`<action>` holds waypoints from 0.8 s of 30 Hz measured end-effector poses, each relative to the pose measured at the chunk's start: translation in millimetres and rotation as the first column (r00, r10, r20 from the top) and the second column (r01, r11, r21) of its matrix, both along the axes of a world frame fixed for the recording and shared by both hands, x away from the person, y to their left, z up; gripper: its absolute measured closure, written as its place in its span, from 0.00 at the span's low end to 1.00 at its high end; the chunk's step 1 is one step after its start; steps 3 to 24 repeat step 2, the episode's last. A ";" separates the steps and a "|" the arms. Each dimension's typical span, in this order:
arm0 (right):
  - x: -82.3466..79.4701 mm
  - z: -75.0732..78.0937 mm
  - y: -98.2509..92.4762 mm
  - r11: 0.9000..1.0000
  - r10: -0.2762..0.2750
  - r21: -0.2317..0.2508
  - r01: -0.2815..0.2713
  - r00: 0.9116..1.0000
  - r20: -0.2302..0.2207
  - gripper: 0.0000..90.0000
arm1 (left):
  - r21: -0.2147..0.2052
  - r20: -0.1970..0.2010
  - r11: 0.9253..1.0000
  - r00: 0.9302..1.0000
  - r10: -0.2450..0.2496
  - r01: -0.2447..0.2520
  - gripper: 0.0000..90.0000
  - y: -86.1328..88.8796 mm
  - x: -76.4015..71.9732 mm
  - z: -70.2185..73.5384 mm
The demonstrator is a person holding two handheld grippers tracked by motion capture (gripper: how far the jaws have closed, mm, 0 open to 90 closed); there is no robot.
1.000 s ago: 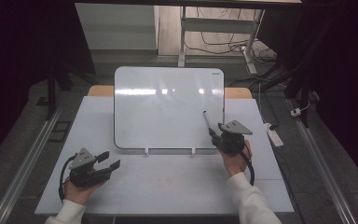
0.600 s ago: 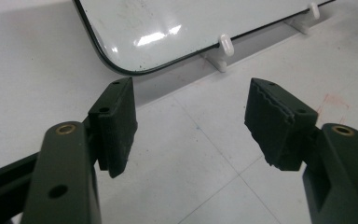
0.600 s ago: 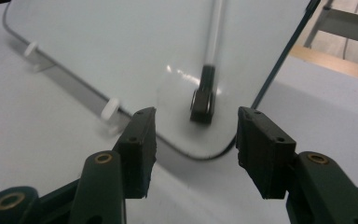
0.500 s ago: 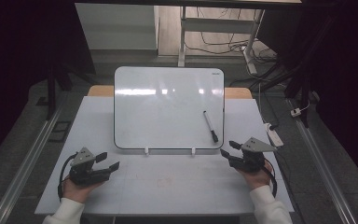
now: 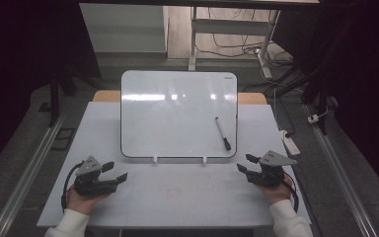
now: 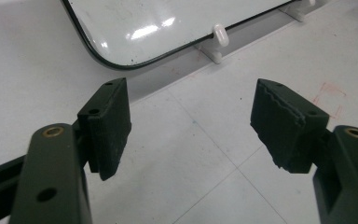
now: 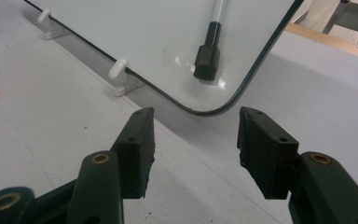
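Lab or test room, dim. White worktop [image 5: 177, 197] with whiteboard [image 5: 177, 113] propped on it; bare grey floor, loose cables [image 5: 237, 47], power strip [image 5: 290, 143], metal floor rails [image 5: 24, 168], desk frame [image 5: 193, 34] behind.

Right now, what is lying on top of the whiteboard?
A marker with a black cap lies on the whiteboard, near its right edge. Whatever is under the board is covered.
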State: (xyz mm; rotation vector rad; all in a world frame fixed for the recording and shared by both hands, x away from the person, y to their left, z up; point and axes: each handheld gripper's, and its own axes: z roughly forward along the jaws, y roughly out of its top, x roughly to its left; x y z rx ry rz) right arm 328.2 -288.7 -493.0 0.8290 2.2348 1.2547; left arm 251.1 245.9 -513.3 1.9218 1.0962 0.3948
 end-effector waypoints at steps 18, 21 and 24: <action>0.0 0.2 -0.8 1.000 -0.004 0.003 0.004 1.000 0.000 0.51 | 0.001 0.000 1.000 1.000 0.001 -0.001 0.32 0.0 0.0 -0.2; 0.0 0.2 -0.8 1.000 -0.004 0.003 0.004 1.000 0.000 0.51 | 0.001 0.000 1.000 1.000 0.001 -0.001 0.32 0.0 0.0 -0.2; 0.0 0.2 -0.8 1.000 -0.004 0.003 0.004 1.000 0.000 0.51 | 0.001 0.000 1.000 1.000 0.001 -0.001 0.32 0.0 0.0 -0.2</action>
